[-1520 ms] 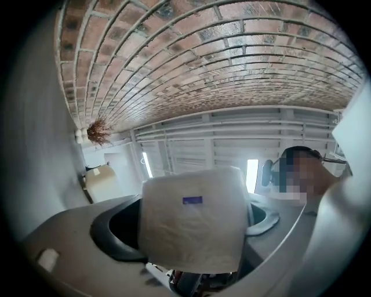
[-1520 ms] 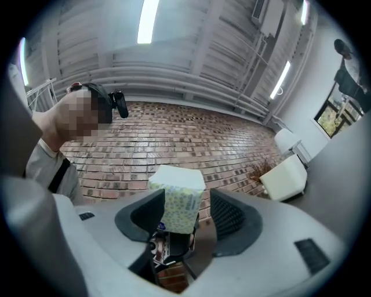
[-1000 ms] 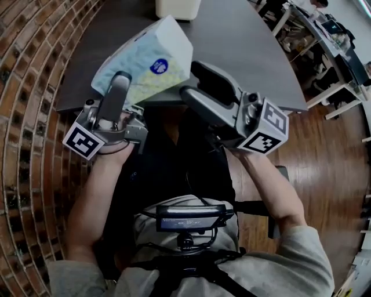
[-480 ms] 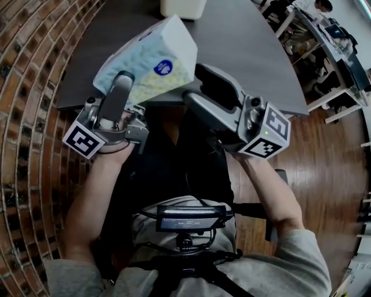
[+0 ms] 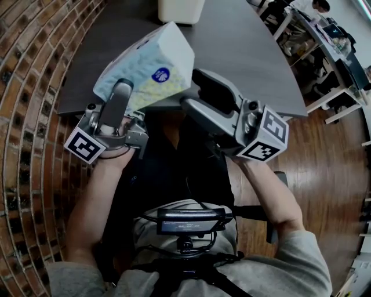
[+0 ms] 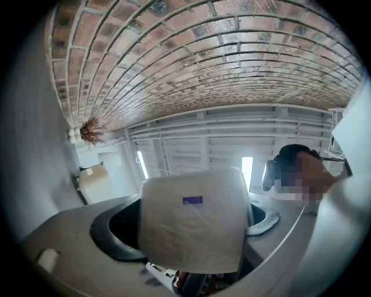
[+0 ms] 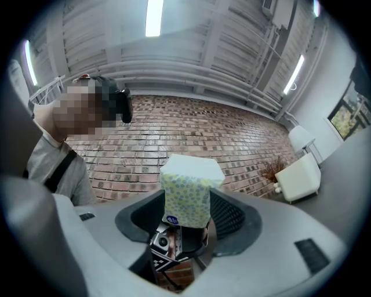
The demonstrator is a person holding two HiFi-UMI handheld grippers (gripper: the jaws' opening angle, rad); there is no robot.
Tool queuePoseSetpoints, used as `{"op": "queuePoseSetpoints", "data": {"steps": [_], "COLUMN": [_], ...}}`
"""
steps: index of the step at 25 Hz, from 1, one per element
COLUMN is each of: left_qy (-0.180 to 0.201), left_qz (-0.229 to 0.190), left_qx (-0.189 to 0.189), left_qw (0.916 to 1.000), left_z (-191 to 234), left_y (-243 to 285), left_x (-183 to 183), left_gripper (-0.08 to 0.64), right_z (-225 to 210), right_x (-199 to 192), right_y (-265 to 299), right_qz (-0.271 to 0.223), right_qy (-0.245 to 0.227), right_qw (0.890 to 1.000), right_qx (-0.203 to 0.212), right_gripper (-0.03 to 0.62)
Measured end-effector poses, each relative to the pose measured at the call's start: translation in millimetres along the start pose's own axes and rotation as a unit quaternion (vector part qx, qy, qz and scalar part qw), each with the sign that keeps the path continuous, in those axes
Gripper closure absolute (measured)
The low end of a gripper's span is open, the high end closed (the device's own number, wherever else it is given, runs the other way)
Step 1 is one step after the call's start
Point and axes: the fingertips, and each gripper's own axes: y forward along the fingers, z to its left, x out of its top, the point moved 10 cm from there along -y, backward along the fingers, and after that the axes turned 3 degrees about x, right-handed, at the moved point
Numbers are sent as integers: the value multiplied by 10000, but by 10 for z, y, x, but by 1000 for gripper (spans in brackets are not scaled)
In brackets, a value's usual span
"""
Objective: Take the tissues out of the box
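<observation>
Head view, left tool [image 5: 123, 90] clamping tissue pack [image 5: 155, 55], right tool [image 5: 196, 91] open beside it.

A dark grey worktop [image 5: 243, 52] with a round edge fills the top of the head view. A white tub [image 5: 181, 10] stands on it at the far side. To the left is a red brick wall [image 5: 29, 116]. To the right is a shiny brown wood floor [image 5: 330, 174]. Far off at the top right stand some white desks [image 5: 324, 40] with stuff on them.

In the right gripper view, a dry brown plant [image 7: 271, 170] sits just beside the white tub [image 7: 298, 177], in front of the brick wall [image 7: 191, 127]. Long lights [image 7: 153, 17] glow on the ceiling.
</observation>
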Motion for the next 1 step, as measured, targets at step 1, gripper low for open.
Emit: {"op": "queuePoseSetpoints", "data": {"steps": [1], "left_qy": [-2], "left_qz": [3], "left_qx": [-1], "left_qw": [10000], "left_z": [1], "left_y": [1], "left_x": [-3], "left_gripper": [69], "right_z": [1], "right_x": [0], "right_y": [1], "right_qz": [1], "right_qy": [2], "right_qw": [10000], "right_qx": [1], "right_gripper": [337]}}
